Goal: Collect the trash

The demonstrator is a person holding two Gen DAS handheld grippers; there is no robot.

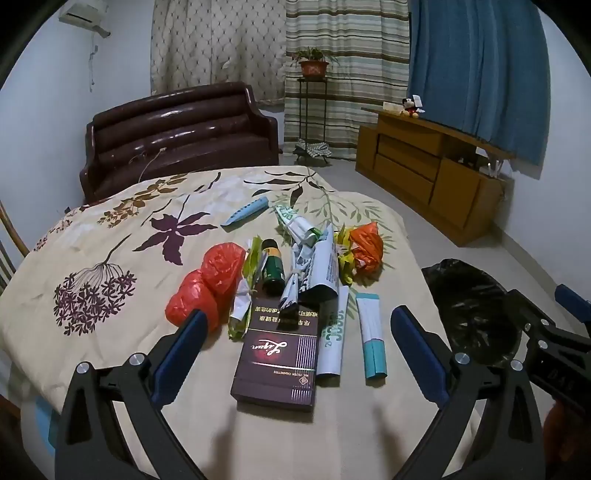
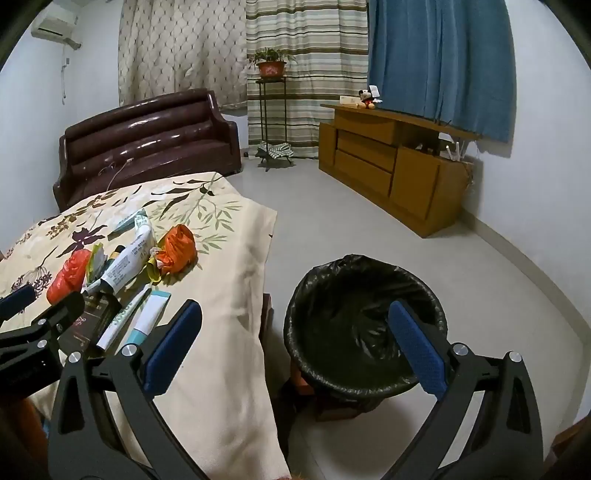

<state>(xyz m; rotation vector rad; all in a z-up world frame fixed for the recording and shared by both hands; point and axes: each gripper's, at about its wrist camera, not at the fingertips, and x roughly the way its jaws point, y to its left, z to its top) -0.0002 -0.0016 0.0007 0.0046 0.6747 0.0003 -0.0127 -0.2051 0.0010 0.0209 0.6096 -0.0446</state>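
Pale walls and a light tiled floor [image 2: 369,229] are seen under dim indoor light. A dark brown leather sofa [image 1: 181,136] is set against the far wall, beside patterned, striped and blue curtains [image 1: 476,66]. A potted plant [image 1: 313,62] is carried on a metal stand; a wooden cabinet [image 2: 395,162] is placed along the right wall. An air conditioner [image 1: 83,16] is mounted high left.

This is a lived-in room of a home, part bedroom, part sitting room. Just ahead of the left jaws lies a bed [image 1: 110,236] under a floral cover. Beyond it a dark leather sofa [image 1: 177,125] stands against the wall, with patterned curtains [image 1: 280,48] and a potted plant [image 1: 314,64] on a stand further back. Far ahead of the right jaws, a wooden cabinet [image 2: 391,162] carries a plush toy [image 2: 366,98].
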